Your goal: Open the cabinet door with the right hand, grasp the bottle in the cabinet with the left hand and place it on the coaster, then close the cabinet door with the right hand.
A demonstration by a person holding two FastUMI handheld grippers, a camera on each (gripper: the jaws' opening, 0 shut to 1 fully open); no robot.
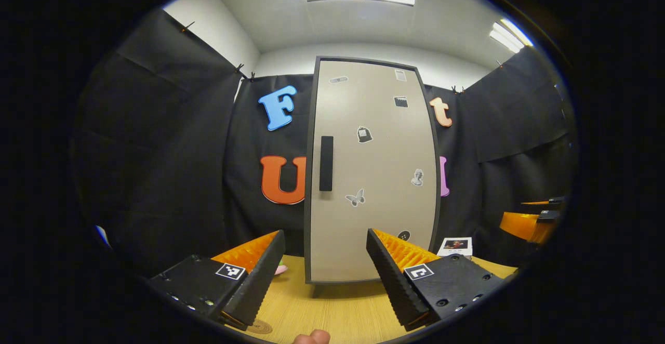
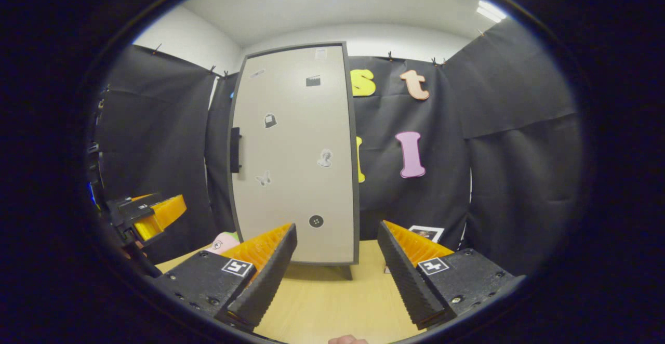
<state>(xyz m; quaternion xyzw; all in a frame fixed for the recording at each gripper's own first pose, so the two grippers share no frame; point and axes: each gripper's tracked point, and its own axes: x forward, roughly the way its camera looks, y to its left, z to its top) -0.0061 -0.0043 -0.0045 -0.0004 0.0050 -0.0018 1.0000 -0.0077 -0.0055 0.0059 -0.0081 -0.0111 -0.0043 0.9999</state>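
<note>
Left claw (image 1: 326, 263): spread, empty, low over the tabletop (image 1: 337, 313).
Right claw (image 2: 336, 261): spread, empty, well short of the door.
Coaster (image 1: 260, 326): by the left claw; easily nudged.
Cabinet door (image 1: 371, 172): closed; bottle hidden behind it (position unknown).
Handle (image 2: 235, 150): on the door's left edge; a glancing grab may slip or shove the cabinet.

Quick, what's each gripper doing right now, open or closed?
Left gripper: open, holding nothing.
Right gripper: open, holding nothing.
</note>
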